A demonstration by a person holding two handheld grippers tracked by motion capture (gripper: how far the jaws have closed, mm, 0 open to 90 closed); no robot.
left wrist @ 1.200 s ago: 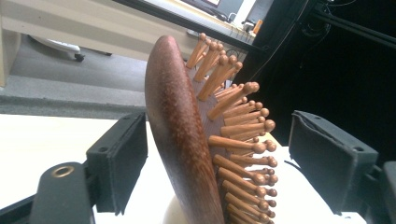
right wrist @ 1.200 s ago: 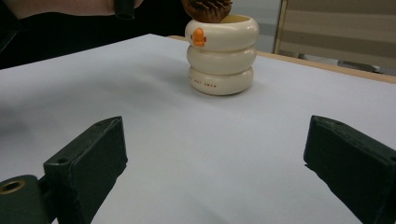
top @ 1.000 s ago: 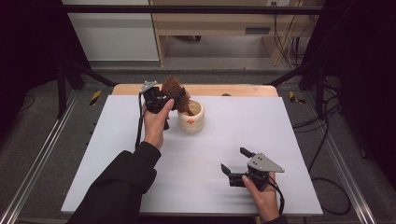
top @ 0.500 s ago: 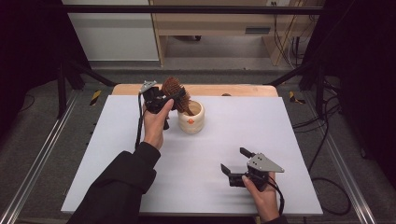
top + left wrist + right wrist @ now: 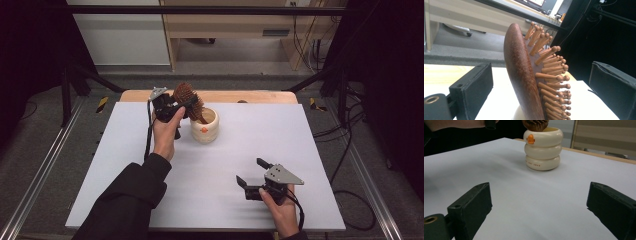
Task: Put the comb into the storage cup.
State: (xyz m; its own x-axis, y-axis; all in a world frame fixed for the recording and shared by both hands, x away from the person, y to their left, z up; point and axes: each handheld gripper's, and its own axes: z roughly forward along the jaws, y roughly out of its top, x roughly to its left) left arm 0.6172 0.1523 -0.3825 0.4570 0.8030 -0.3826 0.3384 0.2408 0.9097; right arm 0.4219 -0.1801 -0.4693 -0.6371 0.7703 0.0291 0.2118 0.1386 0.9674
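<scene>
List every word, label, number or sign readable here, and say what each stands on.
Small dark print on the lowest ring of the cream cup: too small and blurred to read.
Orange mark on the cup's top ring: a picture, no letters.
Hairbrush and table: no text.

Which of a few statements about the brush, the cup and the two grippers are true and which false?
1. The brush stands with its handle in the cup. True.
2. The left gripper clamps the brush head. False: its fingers stand apart from the head, and have just been opening.
3. The right gripper is open with nothing between its fingers. True.
4. The cup lies on its side. False: it stands upright on the table.
5. The cup bears an orange mark. True.
</scene>
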